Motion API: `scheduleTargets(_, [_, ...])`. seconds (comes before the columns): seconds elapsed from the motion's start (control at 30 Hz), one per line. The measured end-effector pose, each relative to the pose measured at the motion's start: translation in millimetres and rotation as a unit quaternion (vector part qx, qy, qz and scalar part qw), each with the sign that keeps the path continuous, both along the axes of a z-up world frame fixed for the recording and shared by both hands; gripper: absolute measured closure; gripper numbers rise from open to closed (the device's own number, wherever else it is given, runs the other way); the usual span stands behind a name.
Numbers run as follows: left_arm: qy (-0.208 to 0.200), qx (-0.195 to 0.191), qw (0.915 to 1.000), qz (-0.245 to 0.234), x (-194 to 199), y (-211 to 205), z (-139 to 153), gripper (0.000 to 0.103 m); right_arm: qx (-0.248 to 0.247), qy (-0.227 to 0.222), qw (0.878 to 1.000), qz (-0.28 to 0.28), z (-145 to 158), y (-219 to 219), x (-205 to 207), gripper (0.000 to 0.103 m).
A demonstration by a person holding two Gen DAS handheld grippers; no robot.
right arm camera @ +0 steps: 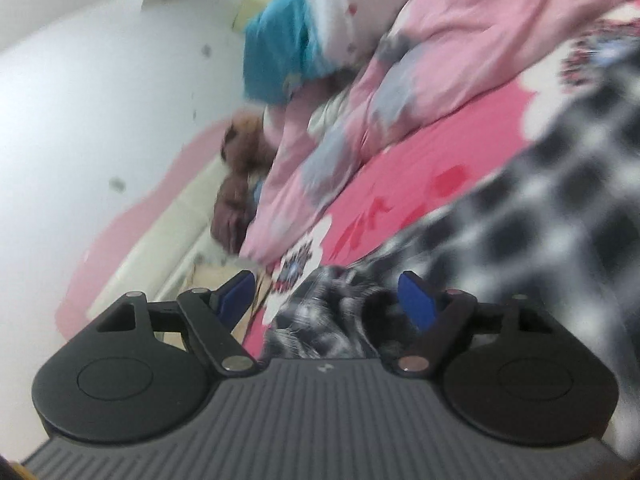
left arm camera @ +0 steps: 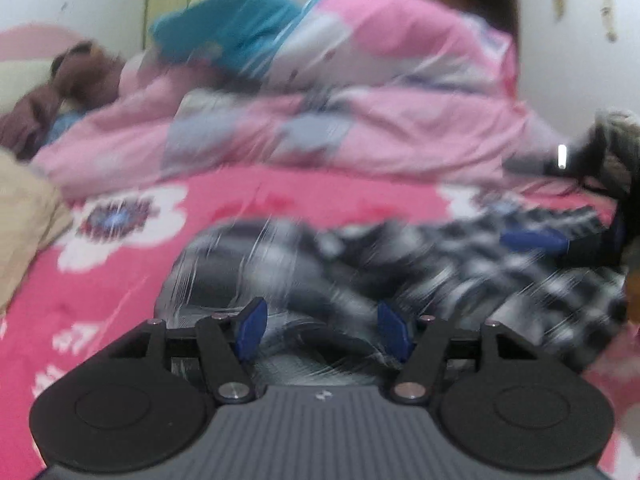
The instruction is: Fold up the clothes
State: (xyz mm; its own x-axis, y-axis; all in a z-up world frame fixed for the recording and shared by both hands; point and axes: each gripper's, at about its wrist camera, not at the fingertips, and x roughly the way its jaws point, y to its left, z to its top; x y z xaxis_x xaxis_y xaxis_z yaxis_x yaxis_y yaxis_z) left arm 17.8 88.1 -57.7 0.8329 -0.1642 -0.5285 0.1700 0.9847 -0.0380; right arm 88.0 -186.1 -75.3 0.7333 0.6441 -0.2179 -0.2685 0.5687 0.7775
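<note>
1. Both views are smeared by motion blur, so fine detail is lost.
2. Left gripper (left arm camera: 322, 330): its blue pads (left arm camera: 252, 328) stand apart above the black-and-white checked garment (left arm camera: 440, 272), which lies rumpled on the pink flowered bedsheet (left arm camera: 132, 280); no cloth is pinched.
3. Right gripper (right arm camera: 326, 300): jaws wide, a bunch of the checked garment (right arm camera: 520, 200) sits between the pads without being pressed; its far side is cut off by the frame.
4. Behind lies a heaped pink quilt (left arm camera: 360, 92), a teal cloth (left arm camera: 236, 28) and a brown plush toy (left arm camera: 84, 76), too blurred to identify further.
</note>
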Motion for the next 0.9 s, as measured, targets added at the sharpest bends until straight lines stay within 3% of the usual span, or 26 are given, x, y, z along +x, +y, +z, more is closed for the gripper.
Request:
scheduleTargets(0.2, [0.013,-0.076,0.9970,0.000,0.1,25.9,-14.4,0.041,-0.048,0.065,0.993,0.090,17.0,40.5,61.4,0.025])
scheduleTargets(0.37, [0.008,-0.109,0.9940,-0.008,0.1,36.6,-20.2,0.038,-0.132,0.117,0.980,0.095,17.3,64.1,77.7,0.035])
scheduleTargets(0.53, [0.007,-0.148,0.9888,-0.013,0.1,48.0,-23.3,0.038,-0.159,0.097,0.977,0.101,35.3,72.3,59.6,0.040])
scheduleTargets(0.77, [0.005,-0.173,0.9847,-0.015,0.3,54.7,-25.2,0.038,-0.265,0.096,0.954,0.099,49.1,102.9,53.2,0.050])
scheduleTargets(0.9, [0.004,-0.181,0.9834,-0.015,1.1,56.5,-25.6,0.038,-0.301,0.093,0.944,0.094,54.2,111.7,44.9,0.051])
